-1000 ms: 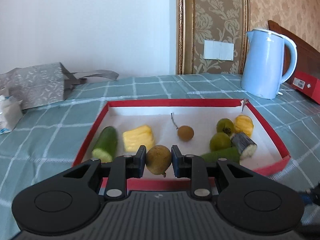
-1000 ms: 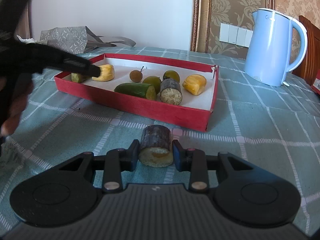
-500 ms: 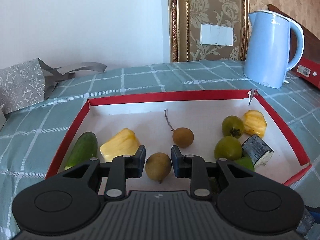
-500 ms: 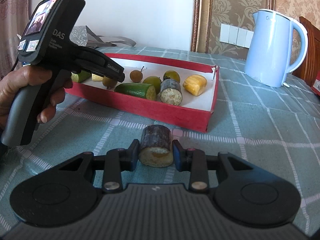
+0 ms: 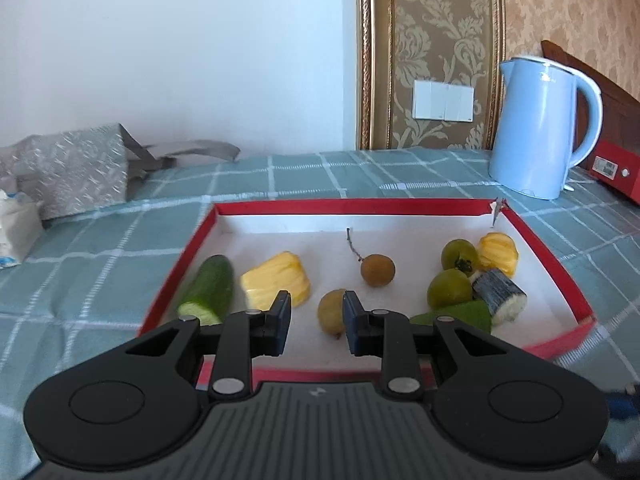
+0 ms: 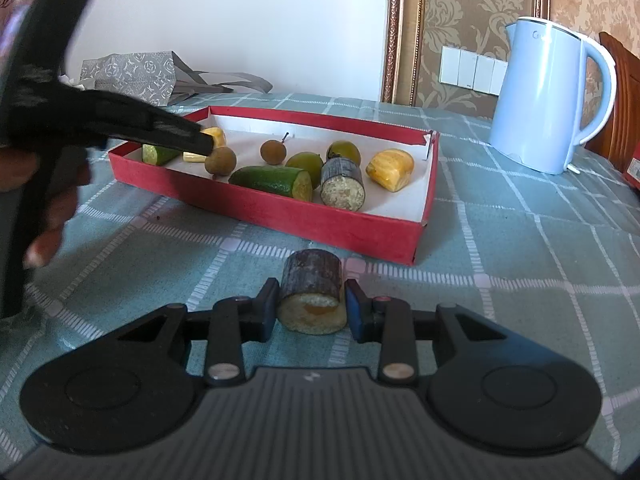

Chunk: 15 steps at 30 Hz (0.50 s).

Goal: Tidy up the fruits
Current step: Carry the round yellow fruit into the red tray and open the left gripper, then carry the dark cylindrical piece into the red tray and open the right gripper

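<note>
Your left gripper (image 5: 313,322) hangs over the red tray (image 5: 360,205), jaws together but empty, a brown longan (image 5: 331,312) lying beside them. Your right gripper (image 6: 311,309) is clamped on a sugarcane piece (image 6: 313,295) resting on the counter (image 6: 520,264).

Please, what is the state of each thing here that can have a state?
left gripper, shut, pinching nothing
right gripper, shut on the sugarcane piece
brown fruit, seems loose in the box, at the left gripper's tip, a gap on one side
red box, open, no lid, one far corner torn
kettle, upright, lid closed
cucumber piece, cut, lying on its side in the box
</note>
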{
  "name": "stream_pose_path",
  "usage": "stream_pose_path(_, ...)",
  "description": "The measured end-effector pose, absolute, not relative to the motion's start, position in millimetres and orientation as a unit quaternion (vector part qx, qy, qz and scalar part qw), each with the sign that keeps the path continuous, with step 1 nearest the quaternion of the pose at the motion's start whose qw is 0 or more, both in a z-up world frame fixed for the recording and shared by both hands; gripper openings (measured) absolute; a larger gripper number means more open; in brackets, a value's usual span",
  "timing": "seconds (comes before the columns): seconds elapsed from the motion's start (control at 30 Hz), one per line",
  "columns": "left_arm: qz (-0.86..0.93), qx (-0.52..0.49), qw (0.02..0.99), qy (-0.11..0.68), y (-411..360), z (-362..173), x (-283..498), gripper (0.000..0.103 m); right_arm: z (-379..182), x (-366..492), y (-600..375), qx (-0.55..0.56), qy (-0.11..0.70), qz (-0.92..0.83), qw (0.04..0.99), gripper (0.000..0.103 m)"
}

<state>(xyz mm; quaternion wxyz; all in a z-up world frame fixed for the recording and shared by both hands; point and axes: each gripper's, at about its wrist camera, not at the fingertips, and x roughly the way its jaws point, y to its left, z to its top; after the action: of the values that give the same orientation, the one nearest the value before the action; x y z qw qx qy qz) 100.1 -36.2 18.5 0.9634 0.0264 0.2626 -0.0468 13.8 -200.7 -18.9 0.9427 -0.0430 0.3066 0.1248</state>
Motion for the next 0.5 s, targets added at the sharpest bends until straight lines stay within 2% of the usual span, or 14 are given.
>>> stream_pose_path(0.3, -0.045, 0.007, 0.961, 0.273, -17, 7, 44, 0.027, -18, 13, -201, -0.04, 0.306, 0.124, 0.943, 0.033)
stream_pose_path(0.5, -0.044, 0.004, 0.955, 0.292, -11, -5, 39, 0.027, -18, 14, -201, -0.04, 0.306, 0.123, 0.943, 0.033)
